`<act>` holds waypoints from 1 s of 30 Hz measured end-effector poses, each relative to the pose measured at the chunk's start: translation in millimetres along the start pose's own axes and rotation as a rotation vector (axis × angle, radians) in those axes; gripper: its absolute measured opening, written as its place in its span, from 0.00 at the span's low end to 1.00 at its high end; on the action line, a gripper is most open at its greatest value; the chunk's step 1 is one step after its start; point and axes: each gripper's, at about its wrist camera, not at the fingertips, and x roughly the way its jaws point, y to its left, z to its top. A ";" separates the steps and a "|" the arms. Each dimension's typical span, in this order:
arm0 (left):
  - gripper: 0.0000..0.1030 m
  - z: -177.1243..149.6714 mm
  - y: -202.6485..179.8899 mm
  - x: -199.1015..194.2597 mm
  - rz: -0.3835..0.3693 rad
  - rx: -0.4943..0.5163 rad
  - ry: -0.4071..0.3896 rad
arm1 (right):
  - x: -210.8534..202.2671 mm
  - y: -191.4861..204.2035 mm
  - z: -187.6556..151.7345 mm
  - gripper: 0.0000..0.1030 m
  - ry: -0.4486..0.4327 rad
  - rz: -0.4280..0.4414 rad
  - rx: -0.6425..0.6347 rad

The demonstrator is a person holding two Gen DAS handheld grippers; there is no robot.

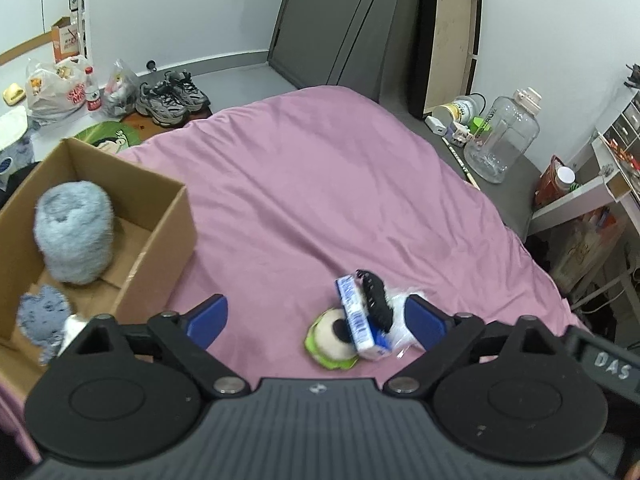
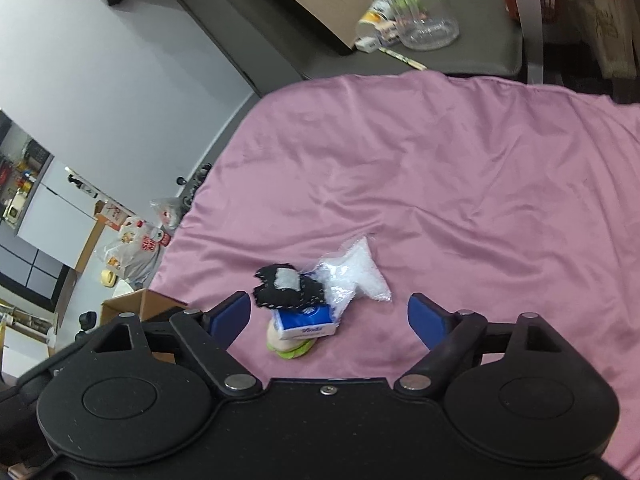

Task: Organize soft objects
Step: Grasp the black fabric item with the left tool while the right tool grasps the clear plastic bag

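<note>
A small pile lies on the pink bedsheet (image 1: 320,184): a green one-eyed plush (image 1: 330,340), a blue tissue pack (image 1: 360,320), a black felt piece (image 1: 374,296) and a clear bag of white filling (image 2: 356,276). My left gripper (image 1: 316,320) is open and empty, with the pile between its fingers toward the right pad. My right gripper (image 2: 330,320) is open and empty just above the same pile; the tissue pack (image 2: 306,324) and black felt piece (image 2: 286,286) sit near its left pad. A cardboard box (image 1: 160,240) at left holds a fluffy blue roll (image 1: 74,232) and a blue-grey plush (image 1: 42,316).
Beyond the bed are grey sneakers (image 1: 172,96), plastic bags (image 1: 52,88) and a water bottle (image 1: 93,90) on the floor. A large clear jug (image 1: 500,136) and clutter stand on the dark ledge at right. Dark boards (image 1: 340,20) lean on the wall.
</note>
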 end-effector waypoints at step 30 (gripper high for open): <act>0.08 15.7 -6.5 91.3 -0.133 -0.137 0.193 | 108.2 -21.5 5.2 0.61 0.094 -0.010 0.036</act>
